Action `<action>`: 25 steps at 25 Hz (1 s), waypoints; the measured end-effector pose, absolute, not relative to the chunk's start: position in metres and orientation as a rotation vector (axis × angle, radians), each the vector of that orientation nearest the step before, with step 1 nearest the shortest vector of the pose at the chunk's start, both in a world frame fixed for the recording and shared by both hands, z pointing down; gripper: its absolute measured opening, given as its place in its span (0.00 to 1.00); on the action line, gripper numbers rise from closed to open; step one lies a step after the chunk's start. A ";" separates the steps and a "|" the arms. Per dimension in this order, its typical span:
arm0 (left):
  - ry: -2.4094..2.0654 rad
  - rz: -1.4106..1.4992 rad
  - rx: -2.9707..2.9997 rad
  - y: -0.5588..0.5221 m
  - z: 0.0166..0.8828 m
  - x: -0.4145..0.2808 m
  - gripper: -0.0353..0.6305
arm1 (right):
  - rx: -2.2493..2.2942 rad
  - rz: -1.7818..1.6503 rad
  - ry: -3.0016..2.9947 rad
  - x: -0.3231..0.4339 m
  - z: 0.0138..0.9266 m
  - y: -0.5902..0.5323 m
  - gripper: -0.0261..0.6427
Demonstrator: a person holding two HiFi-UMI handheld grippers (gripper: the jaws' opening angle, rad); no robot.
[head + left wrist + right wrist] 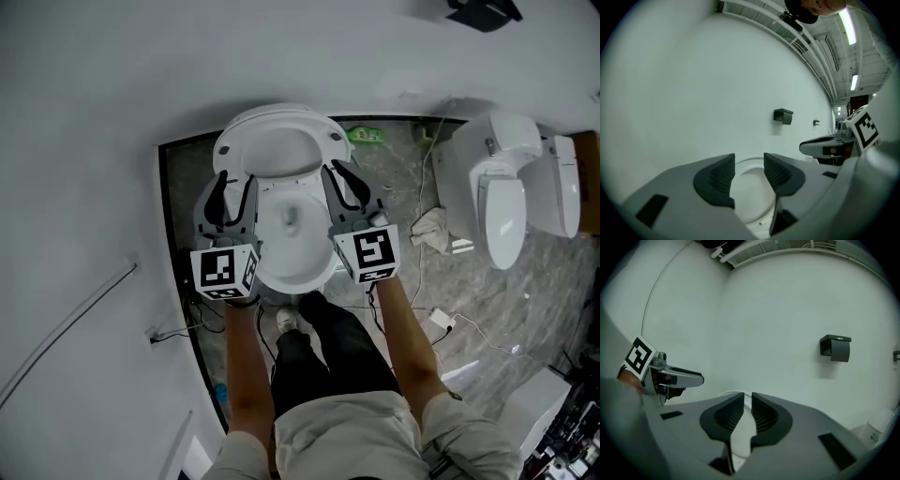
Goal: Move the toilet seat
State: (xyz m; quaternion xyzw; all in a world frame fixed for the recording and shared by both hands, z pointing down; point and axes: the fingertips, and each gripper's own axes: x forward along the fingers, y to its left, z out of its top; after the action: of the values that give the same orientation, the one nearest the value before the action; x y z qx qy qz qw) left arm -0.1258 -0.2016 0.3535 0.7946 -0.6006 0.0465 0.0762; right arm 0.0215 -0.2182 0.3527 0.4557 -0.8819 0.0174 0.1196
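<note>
A white toilet stands against the wall, its toilet seat (pixel 277 145) tilted up over the bowl (pixel 292 253). My left gripper (pixel 234 185) reaches to the seat's left edge, and my right gripper (pixel 339 178) to its right edge. In the left gripper view the left gripper (pixel 749 171) has a clear gap between its jaws, and the white seat (pixel 750 199) shows in that gap; the pads do not visibly press on it. In the right gripper view the right gripper (pixel 747 411) is nearly closed, with the thin white edge of the seat (pixel 742 439) pinched between its pads.
A second white toilet (pixel 506 202) stands to the right, with a crumpled cloth (pixel 431 230) and cables (pixel 441 319) on the marble floor. A green item (pixel 367 135) lies behind the bowl. A black holder (pixel 836 348) hangs on the wall. The person's legs (pixel 328 347) stand before the bowl.
</note>
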 end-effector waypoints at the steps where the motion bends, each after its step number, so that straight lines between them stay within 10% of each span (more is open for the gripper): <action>1: -1.794 0.132 2.396 -0.196 0.346 -0.123 0.36 | 1.331 0.046 -2.589 0.021 0.345 -0.211 0.13; 25: -1.713 0.130 2.569 -0.062 0.245 -0.071 0.09 | 1.314 0.058 -2.663 0.057 0.249 -0.072 0.07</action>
State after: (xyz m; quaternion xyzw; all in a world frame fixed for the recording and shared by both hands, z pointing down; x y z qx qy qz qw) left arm -0.0713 -0.0625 0.2447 0.8311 -0.5540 0.0422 0.0255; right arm 0.0569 -0.0722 0.2489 0.4408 -0.8933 0.0195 0.0857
